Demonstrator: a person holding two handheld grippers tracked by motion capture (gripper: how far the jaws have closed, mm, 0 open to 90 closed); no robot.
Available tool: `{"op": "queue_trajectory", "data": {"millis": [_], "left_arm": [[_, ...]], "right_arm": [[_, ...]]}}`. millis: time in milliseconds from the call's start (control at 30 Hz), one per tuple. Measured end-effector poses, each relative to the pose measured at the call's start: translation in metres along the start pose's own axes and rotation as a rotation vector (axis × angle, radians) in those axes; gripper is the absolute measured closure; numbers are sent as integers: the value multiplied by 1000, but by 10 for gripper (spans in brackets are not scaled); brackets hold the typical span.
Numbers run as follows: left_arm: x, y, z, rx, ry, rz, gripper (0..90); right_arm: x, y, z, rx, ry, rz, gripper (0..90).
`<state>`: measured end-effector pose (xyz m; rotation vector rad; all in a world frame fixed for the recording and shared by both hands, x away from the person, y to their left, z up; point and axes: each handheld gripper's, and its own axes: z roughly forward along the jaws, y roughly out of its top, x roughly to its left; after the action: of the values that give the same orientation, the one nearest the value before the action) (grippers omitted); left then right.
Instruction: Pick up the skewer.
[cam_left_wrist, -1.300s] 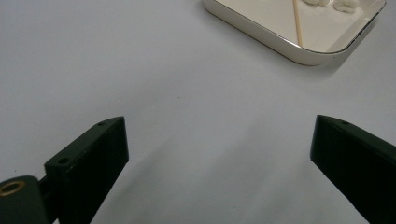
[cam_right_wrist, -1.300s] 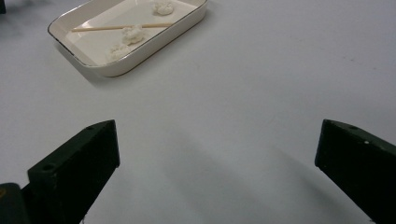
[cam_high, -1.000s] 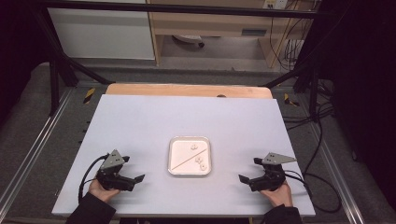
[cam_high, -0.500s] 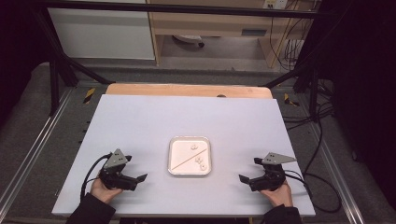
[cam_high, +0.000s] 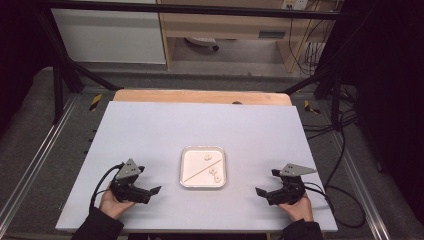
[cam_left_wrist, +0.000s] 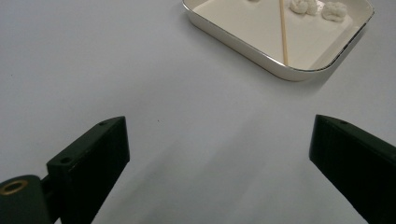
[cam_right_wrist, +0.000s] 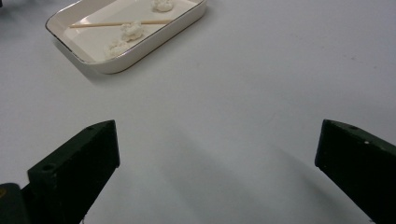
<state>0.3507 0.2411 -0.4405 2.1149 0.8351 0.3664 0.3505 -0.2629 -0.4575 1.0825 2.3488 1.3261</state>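
a shallow white tray (cam_high: 184, 172) sits mid-desk (cam_high: 200, 120) between the left tool (cam_high: 145, 192) and right tool (cam_high: 267, 193), both with jaws spread wide and empty. in it lie a thin wooden stick (cam_high: 202, 169) and small white lumps (cam_left_wrist: 304, 6) (too small to identify); the tray's far edge is cut off in the left gripper view.

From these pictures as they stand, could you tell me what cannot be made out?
- White lumps in the tray: too small in the high view to identify.
- Third lump, left gripper view: cut by the top edge.
- Stick: its far end is cut by the same edge.
- Left gripper: the hand hides its grip.
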Motion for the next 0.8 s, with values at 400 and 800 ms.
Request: {"op": "queue_trajectory", "data": {"millis": [400, 800], "left_arm": [[-7, 12, 6, 15, -6, 6, 53], [-15, 27, 11, 32, -4, 28, 54]], "right_arm": [[0, 0, 0, 10, -3, -4, 6], [0, 0, 0, 9, -4, -5, 6]]}}
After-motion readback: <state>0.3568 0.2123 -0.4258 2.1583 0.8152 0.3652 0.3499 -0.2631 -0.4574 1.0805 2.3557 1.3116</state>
